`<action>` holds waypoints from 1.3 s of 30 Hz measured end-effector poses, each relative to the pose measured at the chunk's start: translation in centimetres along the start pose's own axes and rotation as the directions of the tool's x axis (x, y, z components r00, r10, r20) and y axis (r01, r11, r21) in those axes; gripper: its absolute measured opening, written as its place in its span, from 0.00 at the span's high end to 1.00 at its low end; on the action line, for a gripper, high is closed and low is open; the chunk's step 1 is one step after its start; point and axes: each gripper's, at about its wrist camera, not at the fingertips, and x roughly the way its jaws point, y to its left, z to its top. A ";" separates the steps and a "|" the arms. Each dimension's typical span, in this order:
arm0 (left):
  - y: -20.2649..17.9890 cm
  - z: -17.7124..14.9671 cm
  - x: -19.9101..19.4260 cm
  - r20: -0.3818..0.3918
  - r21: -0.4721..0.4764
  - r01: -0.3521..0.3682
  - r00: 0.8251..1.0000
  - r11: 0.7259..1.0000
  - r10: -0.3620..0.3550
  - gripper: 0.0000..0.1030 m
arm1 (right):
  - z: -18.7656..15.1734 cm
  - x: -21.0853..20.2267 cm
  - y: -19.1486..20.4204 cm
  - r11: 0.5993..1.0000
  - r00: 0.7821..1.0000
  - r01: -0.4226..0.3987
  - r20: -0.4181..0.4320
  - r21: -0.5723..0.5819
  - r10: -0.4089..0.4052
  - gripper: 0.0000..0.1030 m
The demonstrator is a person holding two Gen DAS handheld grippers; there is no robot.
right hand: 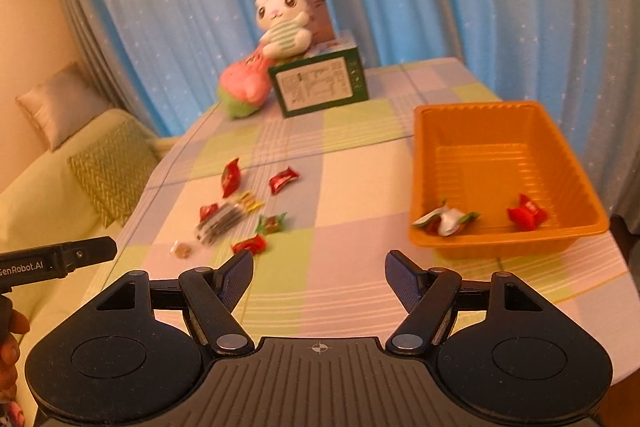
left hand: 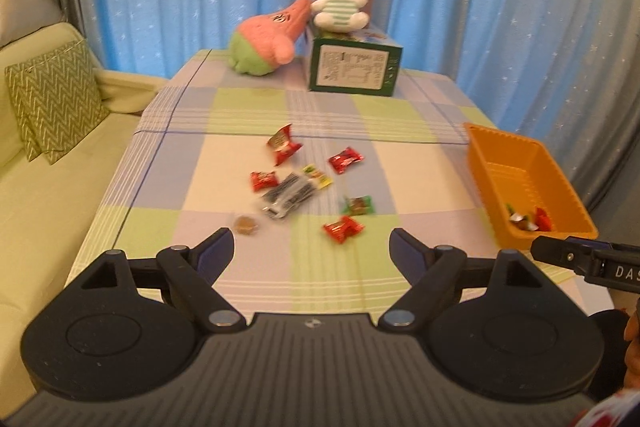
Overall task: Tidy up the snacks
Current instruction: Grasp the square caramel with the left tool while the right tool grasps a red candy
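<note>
Several wrapped snacks lie loose mid-table: red candies, a green candy, a dark clear packet, a small brown round one. An orange tray at the right holds a red candy and a green-white wrapper. My left gripper is open and empty above the near table edge, short of the snacks. My right gripper is open and empty, left of the tray's near corner.
A green box with a white bunny plush on it and a pink-green plush stand at the table's far end. A sofa with a zigzag cushion lies left. Blue curtains hang behind.
</note>
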 end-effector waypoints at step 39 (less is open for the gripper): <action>10.0 -0.1 14.1 -0.143 0.022 -0.041 0.989 0.999 0.044 0.22 | -1.8 22.9 7.3 0.998 0.994 -0.053 -0.097 0.019 0.054 0.48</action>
